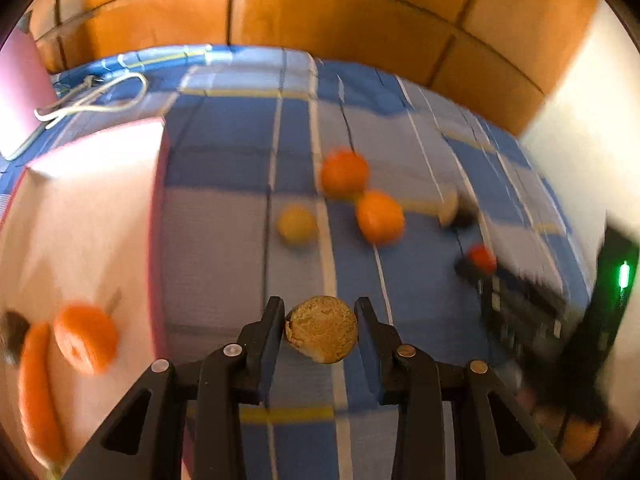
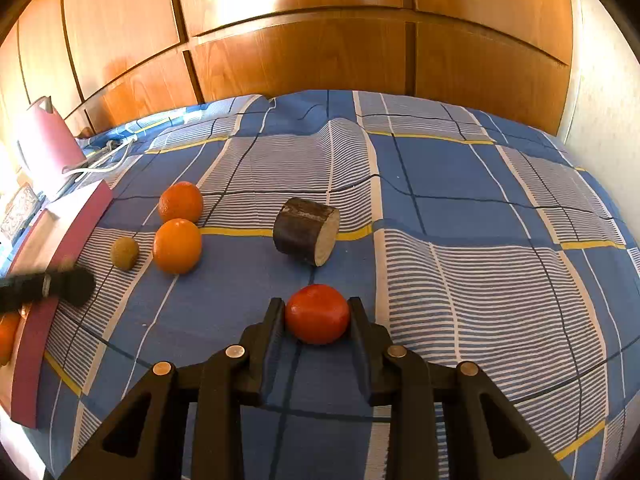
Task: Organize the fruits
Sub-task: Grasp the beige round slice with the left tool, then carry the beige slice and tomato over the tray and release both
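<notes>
My left gripper (image 1: 320, 312) is shut on a round brown fruit (image 1: 322, 329) and holds it above the blue checked bedcover. To its left stands a pink-rimmed box (image 1: 158, 216) with an orange (image 1: 86, 338) and a long orange fruit (image 1: 36, 392) inside. My right gripper (image 2: 318, 308) is shut on a red tomato (image 2: 317, 313) that rests on the bed. Two oranges (image 2: 181, 201) (image 2: 177, 245) and a small brown kiwi (image 2: 125, 253) lie left of it. The left gripper shows as a dark bar (image 2: 48, 284) at the left edge over the box rim.
A cut wooden log piece (image 2: 306, 235) lies on the bed behind the tomato. A pink kettle (image 2: 48, 140) and a white cable (image 2: 104, 160) sit at the far left. Wooden wardrobe doors (image 2: 320, 40) stand behind the bed.
</notes>
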`<move>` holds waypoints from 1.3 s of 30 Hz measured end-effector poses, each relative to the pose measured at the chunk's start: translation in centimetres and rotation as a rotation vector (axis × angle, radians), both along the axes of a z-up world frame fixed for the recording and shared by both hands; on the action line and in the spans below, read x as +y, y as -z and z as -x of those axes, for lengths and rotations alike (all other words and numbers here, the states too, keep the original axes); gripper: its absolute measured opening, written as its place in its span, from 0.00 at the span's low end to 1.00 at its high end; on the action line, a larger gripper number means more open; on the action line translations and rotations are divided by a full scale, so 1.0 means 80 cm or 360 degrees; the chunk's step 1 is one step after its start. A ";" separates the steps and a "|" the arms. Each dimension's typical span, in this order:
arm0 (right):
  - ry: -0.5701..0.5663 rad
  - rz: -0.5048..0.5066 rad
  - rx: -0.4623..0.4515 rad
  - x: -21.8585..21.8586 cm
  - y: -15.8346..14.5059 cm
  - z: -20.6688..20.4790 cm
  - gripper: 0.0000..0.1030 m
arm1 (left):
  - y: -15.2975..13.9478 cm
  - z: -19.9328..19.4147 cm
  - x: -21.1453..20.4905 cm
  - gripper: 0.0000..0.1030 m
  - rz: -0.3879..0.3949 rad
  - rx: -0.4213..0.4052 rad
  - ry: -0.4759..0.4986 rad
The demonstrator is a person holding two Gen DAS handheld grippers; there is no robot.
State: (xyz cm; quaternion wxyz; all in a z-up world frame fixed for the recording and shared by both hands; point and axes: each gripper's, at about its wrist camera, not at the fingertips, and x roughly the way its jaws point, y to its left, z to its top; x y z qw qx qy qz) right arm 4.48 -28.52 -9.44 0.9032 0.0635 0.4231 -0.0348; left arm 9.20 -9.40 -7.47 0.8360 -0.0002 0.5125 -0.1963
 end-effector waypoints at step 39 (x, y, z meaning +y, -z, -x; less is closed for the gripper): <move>-0.0643 -0.0071 -0.0064 0.172 -0.078 0.038 0.27 | -0.075 0.045 0.173 0.33 0.0085 -0.0298 -0.0473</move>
